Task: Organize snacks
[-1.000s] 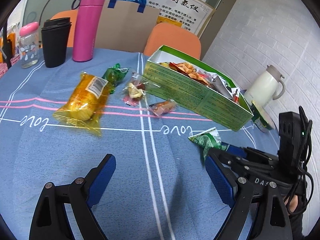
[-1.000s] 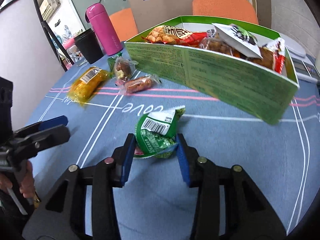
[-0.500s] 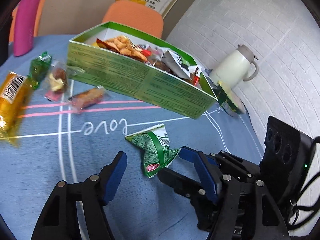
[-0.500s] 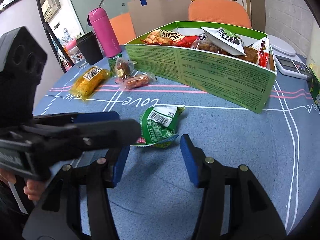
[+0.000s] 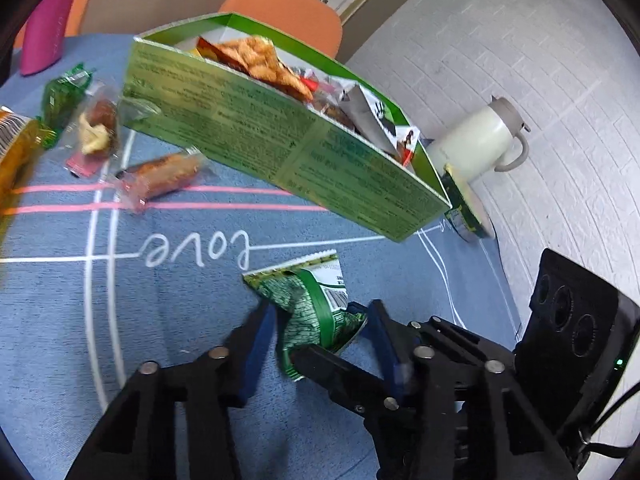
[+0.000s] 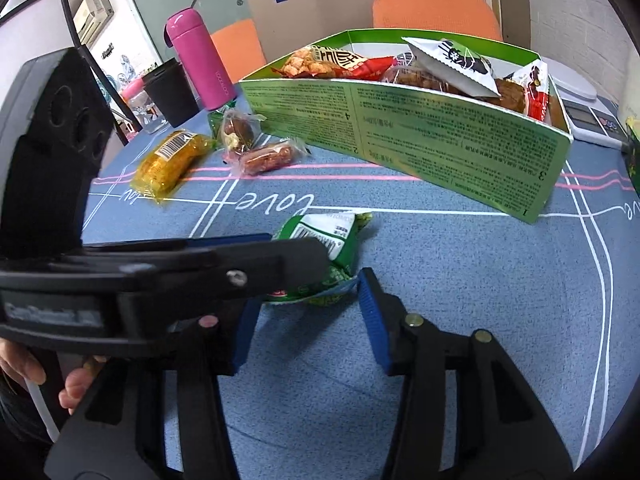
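Green packet [image 5: 310, 312] [image 6: 324, 256]: lying on the blue cloth [image 5: 168, 320] [image 6: 460, 292], in front of the box and just past the white "love" lettering. Crumpled, barcode side facing the right wrist camera.

Left gripper [image 5: 320, 338] [image 6: 296, 250]: its fingers are flanking the packet, one on each side, pads close against the wrapper. Whether they are actually pinching it or only bracketing it cannot be told; the view is motion-blurred. In the right wrist view its fingers are reaching in from the left across the packet, and a hand [image 6: 52, 380] is gripping its handle at the lower left.

Right gripper [image 6: 310, 322] [image 5: 348, 354]: fingers are standing spread apart, the packet's near edge lying between their tips, pads not pressing it.

Box [image 5: 280, 152] [image 6: 420, 136]: green, open-topped, sitting on the cloth behind the packet, already holding several snack packs, among them a red-orange one [image 6: 340, 64] and a white one [image 6: 452, 64].

Loose snacks left of the box: yellow pack [image 6: 172, 156] [image 5: 12, 152], clear-wrapped nut pack [image 6: 238, 132] [image 5: 96, 128], brown bar [image 6: 266, 156] [image 5: 160, 176], small green pack [image 5: 64, 92].

Other items: pink flask [image 6: 200, 64], black cup [image 6: 170, 92], white jug [image 5: 476, 140], scale [image 6: 588, 116], orange chair [image 6: 436, 12] [image 5: 280, 12].
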### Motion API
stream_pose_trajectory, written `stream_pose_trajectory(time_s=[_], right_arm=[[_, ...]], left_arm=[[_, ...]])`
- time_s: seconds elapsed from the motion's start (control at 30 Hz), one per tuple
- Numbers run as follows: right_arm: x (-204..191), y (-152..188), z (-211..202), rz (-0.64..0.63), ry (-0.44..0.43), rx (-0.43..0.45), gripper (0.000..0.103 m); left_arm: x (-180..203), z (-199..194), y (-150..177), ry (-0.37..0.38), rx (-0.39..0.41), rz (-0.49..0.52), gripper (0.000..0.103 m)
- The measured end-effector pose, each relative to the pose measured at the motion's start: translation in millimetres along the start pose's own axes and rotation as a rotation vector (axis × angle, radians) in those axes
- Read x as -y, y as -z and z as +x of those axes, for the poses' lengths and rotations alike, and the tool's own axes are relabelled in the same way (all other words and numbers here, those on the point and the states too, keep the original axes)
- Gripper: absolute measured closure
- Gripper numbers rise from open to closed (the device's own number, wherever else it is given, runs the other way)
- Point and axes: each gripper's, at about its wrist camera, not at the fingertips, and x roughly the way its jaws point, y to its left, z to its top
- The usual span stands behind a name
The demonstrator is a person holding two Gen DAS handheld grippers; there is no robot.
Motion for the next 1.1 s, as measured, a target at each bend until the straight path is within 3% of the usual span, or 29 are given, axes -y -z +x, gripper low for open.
stream_pose_trajectory(time_s=[0.2,0.53,0.77,1.1], right_arm=[[0.2,1.4,-5.2,-0.004,0.022,0.011,0.066],[-0.2,-43.1,-51.4,-0.05,0.048,0.194,0.066],[18.6,-76.4,-48.0,-0.004,0.063,0.269,0.066],[48.2,-104.9,-19.3,0.019,0.074,0.274,0.066]], left_arm=[[12.1,-4.7,1.1,-0.023,0.035,0.027,0.068],[62.0,-38.7,-48.4,-0.058,0.171,0.16,0.068],[68.7,-26.5,-92.3,-0.06,0.195,0.184,0.068],[49.2,7.7,-126.2,-0.071,0.187,0.164,0.064]])
